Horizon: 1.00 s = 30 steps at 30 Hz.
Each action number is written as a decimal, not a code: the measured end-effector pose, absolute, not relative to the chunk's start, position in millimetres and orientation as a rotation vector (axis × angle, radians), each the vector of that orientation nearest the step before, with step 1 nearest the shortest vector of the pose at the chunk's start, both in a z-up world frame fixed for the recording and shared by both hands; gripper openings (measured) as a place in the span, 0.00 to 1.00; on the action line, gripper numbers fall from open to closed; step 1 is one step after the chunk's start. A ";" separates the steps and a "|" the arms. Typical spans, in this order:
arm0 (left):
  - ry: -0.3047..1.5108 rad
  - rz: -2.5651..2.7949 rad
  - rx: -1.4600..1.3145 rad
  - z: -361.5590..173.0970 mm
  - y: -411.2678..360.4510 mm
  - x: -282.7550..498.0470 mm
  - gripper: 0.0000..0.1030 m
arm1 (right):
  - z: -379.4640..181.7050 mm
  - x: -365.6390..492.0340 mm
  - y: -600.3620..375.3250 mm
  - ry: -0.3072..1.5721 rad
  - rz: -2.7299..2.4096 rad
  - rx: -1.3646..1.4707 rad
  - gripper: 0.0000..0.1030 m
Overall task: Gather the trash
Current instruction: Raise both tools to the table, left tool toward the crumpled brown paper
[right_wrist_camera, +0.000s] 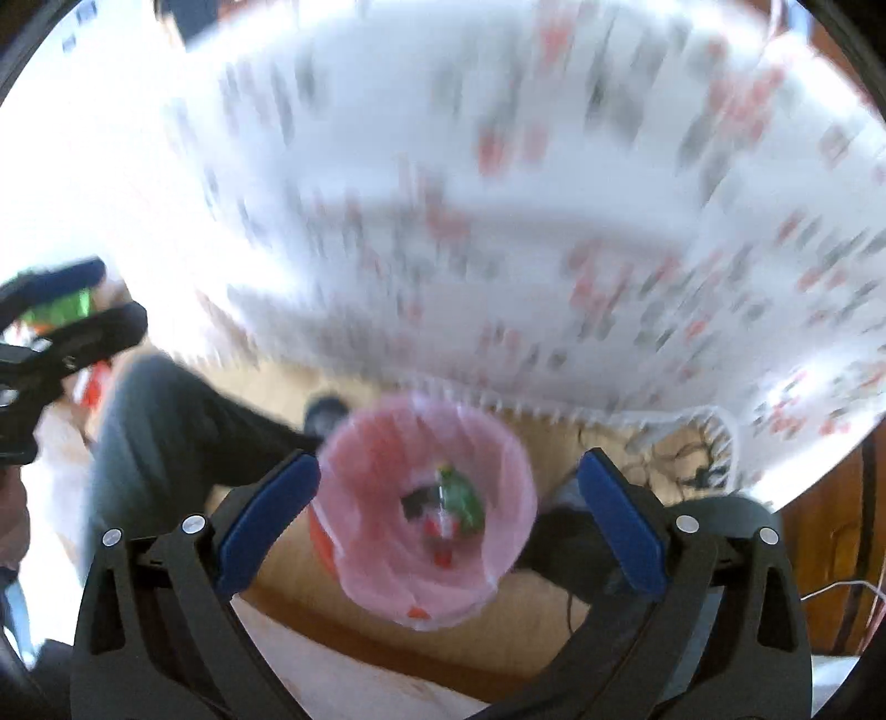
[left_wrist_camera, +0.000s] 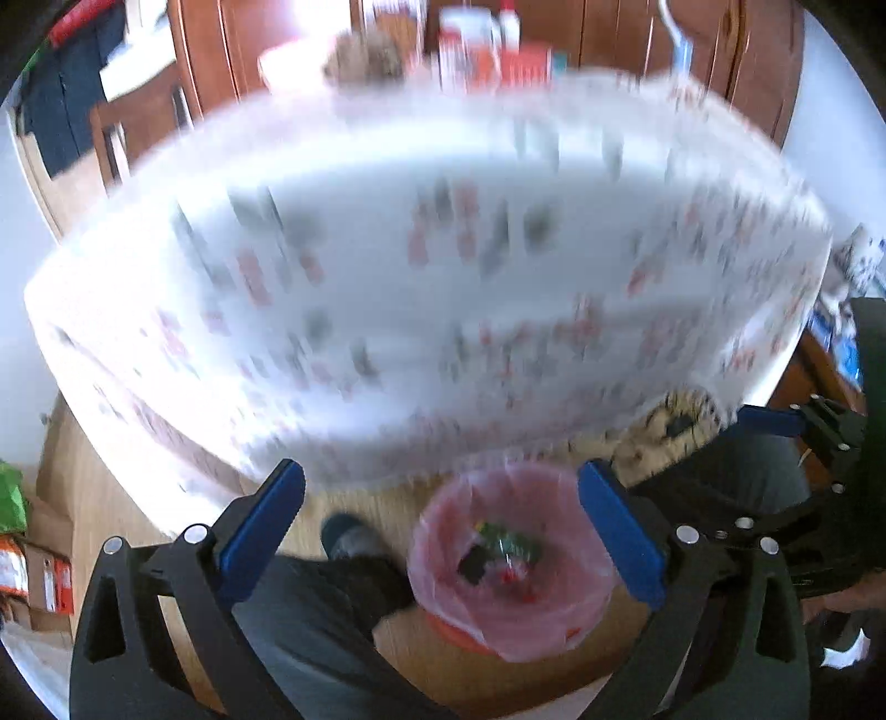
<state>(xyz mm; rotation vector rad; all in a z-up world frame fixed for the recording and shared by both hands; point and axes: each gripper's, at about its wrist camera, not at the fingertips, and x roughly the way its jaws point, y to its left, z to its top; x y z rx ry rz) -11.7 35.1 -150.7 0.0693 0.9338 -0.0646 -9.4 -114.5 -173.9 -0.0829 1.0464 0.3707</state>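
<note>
A bin lined with a pink bag (left_wrist_camera: 512, 559) stands on the wooden floor below the table edge; it also shows in the right wrist view (right_wrist_camera: 426, 509). Green, red and dark trash pieces (left_wrist_camera: 506, 551) lie inside it (right_wrist_camera: 451, 507). My left gripper (left_wrist_camera: 440, 526) is open and empty above the bin. My right gripper (right_wrist_camera: 448, 520) is open and empty, directly over the bin. The right gripper also shows at the right edge of the left wrist view (left_wrist_camera: 769, 437). Both views are blurred by motion.
A table with a white patterned cloth (left_wrist_camera: 421, 288) fills the upper part of both views (right_wrist_camera: 498, 221). A person's grey-trousered leg and dark shoe (left_wrist_camera: 349, 543) stand left of the bin. Boxes (left_wrist_camera: 33, 570) sit on the floor at far left. Bottles and containers (left_wrist_camera: 482, 50) stand at the table's far side.
</note>
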 end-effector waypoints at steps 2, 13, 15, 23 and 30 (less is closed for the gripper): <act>0.886 -0.068 0.064 -122.1 37.9 -4.5 0.95 | -144.5 -4.0 -109.4 0.983 0.354 -0.109 0.94; 0.721 -0.035 0.082 -30.6 61.3 87.5 0.95 | -45.0 84.4 -81.6 0.763 0.287 -0.123 0.94; 0.716 -0.019 0.080 -24.9 66.4 118.3 0.95 | -35.0 104.9 -78.5 0.748 0.274 -0.096 0.94; 0.733 0.032 -0.013 -26.5 97.1 207.1 0.95 | -29.7 178.9 -73.6 0.753 0.190 -0.055 0.94; 0.743 0.025 -0.014 -33.6 90.9 255.4 0.95 | -39.9 207.9 -70.7 0.765 0.169 -0.046 0.94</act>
